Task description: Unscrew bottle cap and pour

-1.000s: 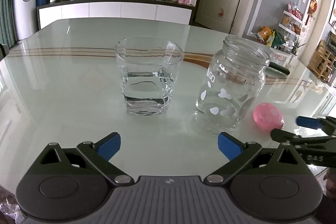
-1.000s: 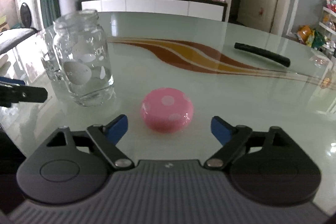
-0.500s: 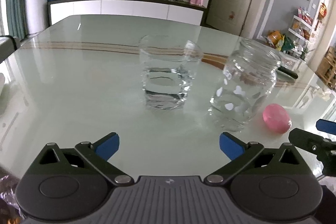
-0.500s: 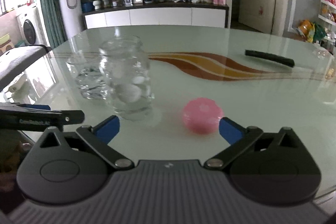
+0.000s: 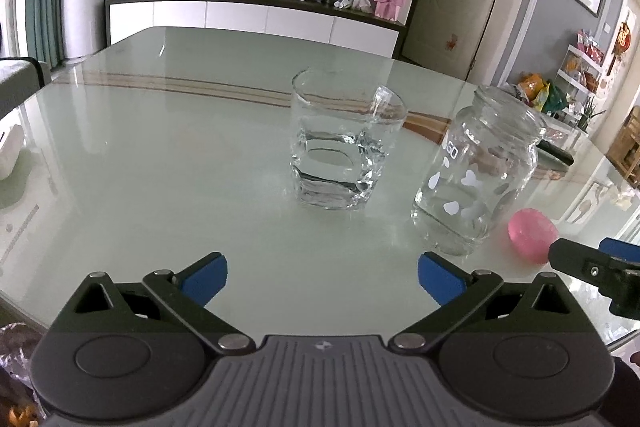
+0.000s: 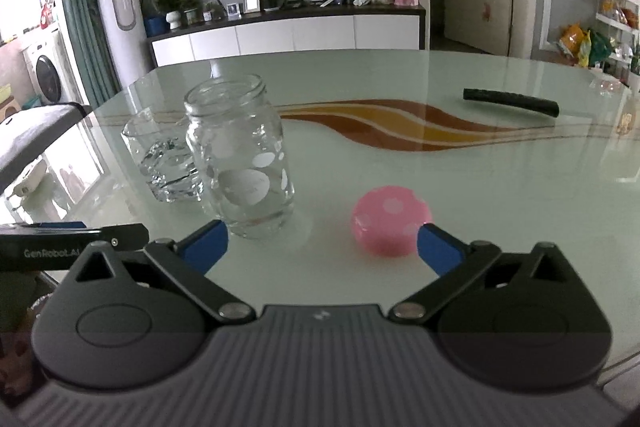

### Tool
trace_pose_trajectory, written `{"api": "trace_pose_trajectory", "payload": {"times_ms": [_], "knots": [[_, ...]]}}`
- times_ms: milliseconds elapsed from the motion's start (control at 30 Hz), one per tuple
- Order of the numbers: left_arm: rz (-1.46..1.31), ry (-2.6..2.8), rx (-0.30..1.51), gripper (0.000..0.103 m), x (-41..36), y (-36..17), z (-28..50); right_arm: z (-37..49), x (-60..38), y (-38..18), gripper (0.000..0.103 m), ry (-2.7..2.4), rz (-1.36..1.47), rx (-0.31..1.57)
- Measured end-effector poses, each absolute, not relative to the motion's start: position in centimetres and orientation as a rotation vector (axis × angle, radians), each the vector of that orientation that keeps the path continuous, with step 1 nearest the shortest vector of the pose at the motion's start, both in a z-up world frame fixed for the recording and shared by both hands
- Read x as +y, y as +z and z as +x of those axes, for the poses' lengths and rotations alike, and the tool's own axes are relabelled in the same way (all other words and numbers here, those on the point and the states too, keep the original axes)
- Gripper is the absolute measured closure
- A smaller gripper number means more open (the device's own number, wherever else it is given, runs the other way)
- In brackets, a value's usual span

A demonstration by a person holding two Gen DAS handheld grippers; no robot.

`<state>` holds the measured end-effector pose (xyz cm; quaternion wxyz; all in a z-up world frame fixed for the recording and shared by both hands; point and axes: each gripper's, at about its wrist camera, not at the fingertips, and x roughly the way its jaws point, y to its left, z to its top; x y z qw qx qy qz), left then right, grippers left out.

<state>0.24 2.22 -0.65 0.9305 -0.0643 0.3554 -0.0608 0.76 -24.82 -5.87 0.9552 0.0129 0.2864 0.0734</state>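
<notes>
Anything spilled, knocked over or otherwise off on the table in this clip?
Nothing stands out. The clear spotted glass jar and the faceted glass tumbler holding water both stand upright, the pink polka-dot cap lies on the glass table beside the jar, and no puddle shows.

Uncapped jar [image 5: 476,183] upright, cap [image 6: 390,221] beside

Clear glass jar [image 5: 476,179], glossy tabletop [image 5: 160,155]
</notes>
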Motion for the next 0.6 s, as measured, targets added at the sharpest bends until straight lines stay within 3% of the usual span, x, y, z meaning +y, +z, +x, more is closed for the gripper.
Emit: {"api": "trace_pose_trajectory", "payload": {"times_ms": [600], "knots": [[-0.040, -0.106, 0.697, 0.000, 1.1, 0.0, -0.6, -0.2, -24.0, -6.3, 0.000, 0.159, 0.003, 0.557]]}}
